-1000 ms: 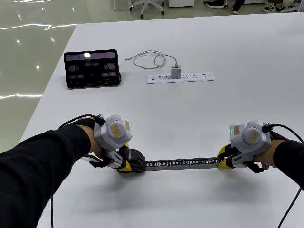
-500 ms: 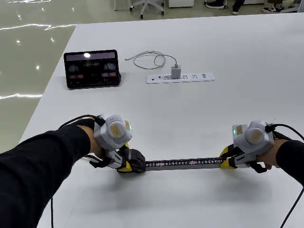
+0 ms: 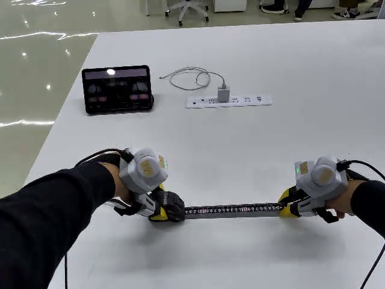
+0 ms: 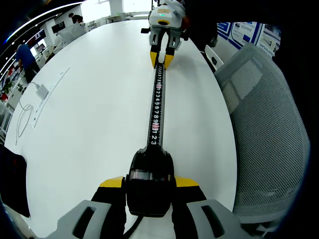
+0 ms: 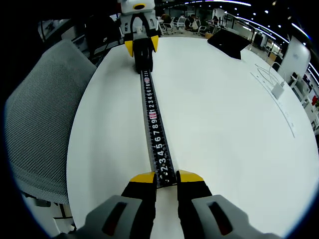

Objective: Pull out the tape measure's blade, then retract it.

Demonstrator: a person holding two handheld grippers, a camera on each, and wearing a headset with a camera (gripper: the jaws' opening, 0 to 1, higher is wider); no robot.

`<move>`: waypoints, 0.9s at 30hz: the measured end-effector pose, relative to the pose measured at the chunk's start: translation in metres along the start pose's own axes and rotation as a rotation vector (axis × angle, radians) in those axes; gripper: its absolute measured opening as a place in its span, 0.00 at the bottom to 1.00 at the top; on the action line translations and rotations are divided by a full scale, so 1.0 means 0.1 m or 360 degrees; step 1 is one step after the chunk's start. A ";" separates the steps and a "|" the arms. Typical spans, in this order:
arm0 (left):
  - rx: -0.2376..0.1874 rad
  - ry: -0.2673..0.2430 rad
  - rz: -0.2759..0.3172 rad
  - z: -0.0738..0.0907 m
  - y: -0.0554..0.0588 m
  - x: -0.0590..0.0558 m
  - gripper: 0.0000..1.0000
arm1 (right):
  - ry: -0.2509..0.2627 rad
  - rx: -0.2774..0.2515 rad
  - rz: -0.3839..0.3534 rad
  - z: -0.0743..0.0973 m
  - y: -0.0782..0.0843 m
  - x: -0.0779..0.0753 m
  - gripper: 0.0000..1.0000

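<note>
1. The left hand-held gripper (image 3: 157,209) is clamped around the black tape measure case (image 3: 172,205), with a yellow-tipped jaw on each side of it. The case sits low at the near edge of the white worktop (image 3: 271,138).
2. The right hand-held gripper (image 3: 287,210) is pinched tight on the free end of the blade (image 3: 231,209), right at the low numbers.
3. The blade runs straight between the two, numbers face up. Can't tell if it's touching the worktop or just above it.
4. The two hand-held grippers are well apart.
5. Further back there's a dark tablet (image 3: 117,88) propped up. Near it is a white power strip (image 3: 240,99) with a charger (image 3: 223,92) plugged in and a looped white cable (image 3: 186,75).
6. A grey mesh chair (image 4: 264,124) sits just beside the worktop's edge.
</note>
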State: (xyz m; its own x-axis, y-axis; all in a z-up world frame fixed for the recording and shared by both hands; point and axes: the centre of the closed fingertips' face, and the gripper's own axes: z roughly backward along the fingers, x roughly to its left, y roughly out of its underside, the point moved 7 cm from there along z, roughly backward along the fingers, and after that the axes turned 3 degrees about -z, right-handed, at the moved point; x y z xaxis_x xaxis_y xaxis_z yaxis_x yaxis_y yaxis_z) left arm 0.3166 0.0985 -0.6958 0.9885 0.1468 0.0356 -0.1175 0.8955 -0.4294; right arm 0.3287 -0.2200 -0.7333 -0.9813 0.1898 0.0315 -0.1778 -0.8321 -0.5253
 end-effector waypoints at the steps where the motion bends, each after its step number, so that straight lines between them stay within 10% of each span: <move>1: -0.0006 0.0000 0.0008 0.00 0.00 0.00 0.31 | -0.0003 0.0000 0.0004 0.00 0.00 0.00 0.11; 27: -0.0055 -0.0013 0.0018 0.01 0.01 0.01 0.33 | -0.0043 0.0070 -0.0012 -0.01 -0.13 0.08 0.37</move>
State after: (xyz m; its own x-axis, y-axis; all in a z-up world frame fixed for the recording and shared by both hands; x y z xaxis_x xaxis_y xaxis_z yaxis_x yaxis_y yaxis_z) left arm 0.3173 0.1001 -0.6956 0.9864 0.1601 0.0378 -0.1250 0.8788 -0.4605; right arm 0.3235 -0.2074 -0.7273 -0.9815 0.1825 0.0583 -0.1875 -0.8530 -0.4871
